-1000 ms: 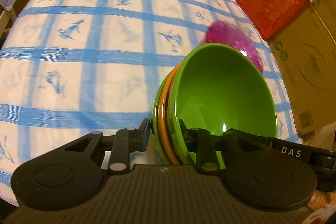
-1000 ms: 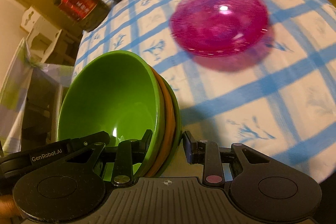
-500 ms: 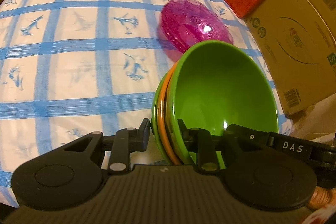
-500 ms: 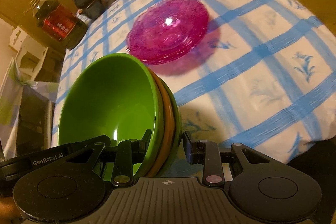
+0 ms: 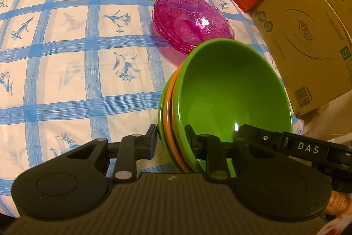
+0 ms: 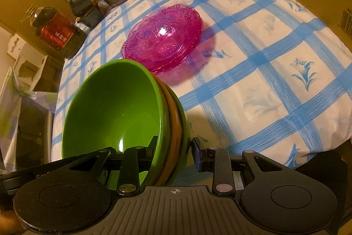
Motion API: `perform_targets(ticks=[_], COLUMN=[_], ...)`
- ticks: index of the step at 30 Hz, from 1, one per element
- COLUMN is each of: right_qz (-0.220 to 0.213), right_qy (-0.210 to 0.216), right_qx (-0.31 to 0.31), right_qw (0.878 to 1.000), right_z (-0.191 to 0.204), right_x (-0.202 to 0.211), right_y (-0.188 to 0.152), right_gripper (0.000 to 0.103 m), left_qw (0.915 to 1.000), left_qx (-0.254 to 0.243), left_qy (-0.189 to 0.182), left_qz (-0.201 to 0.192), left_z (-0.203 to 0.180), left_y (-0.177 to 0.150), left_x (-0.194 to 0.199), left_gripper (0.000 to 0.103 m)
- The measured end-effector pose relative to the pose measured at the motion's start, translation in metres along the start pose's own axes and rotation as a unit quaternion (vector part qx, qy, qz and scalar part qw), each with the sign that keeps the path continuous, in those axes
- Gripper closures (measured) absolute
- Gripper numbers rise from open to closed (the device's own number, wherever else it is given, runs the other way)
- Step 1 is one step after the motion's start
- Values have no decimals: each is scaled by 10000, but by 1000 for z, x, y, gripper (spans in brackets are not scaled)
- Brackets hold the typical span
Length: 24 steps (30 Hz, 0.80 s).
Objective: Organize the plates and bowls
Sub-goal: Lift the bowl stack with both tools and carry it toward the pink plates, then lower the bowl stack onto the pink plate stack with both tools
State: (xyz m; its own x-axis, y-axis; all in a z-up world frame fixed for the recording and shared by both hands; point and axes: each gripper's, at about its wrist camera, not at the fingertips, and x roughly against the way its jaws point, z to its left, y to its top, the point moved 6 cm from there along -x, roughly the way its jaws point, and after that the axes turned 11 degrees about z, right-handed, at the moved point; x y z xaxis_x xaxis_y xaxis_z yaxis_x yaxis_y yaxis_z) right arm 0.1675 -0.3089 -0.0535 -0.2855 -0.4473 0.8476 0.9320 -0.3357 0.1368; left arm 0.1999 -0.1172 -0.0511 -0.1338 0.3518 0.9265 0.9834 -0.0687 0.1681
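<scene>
- Both my grippers, L [image 5: 171, 142] & R [image 6: 173, 150], clamped the nested bowl stack [image 5: 231, 89] by its rims.
- Pink glass plates [image 5: 191, 21] lay just beyond, nr table's [image 5: 66, 63] far-right edge; cardboard box [image 5: 308, 36] alongside.

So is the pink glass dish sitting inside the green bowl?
No, the pink glass dish rests on the tablecloth beyond the green bowl.

Warm yellow indoor light, moderately dim. Single overhead source: one small white glare spot on the pink glass plates [image 6: 162, 45] and another inside the green bowl [image 5: 233, 98]. The plates cast a purple-tinted shadow on the tablecloth [image 6: 275, 72] just beside them. Both views sharp at centre; strong fisheye bending and dark corners at the edges.
</scene>
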Motion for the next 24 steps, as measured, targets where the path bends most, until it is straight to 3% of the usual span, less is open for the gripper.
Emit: perform_targets(ticks=[24], right_qz=[-220], right_qy=[-14], right_qx=[-26], right_qw=[9998], right_z=[-4], right_x=[30], right_y=[34], right_gripper=[72], left_qw=[9995], left_qx=[-300], left_qy=[-15], left_qz=[-106], left_z=[-34], left_y=[34], left_x=[11], left_gripper=[80])
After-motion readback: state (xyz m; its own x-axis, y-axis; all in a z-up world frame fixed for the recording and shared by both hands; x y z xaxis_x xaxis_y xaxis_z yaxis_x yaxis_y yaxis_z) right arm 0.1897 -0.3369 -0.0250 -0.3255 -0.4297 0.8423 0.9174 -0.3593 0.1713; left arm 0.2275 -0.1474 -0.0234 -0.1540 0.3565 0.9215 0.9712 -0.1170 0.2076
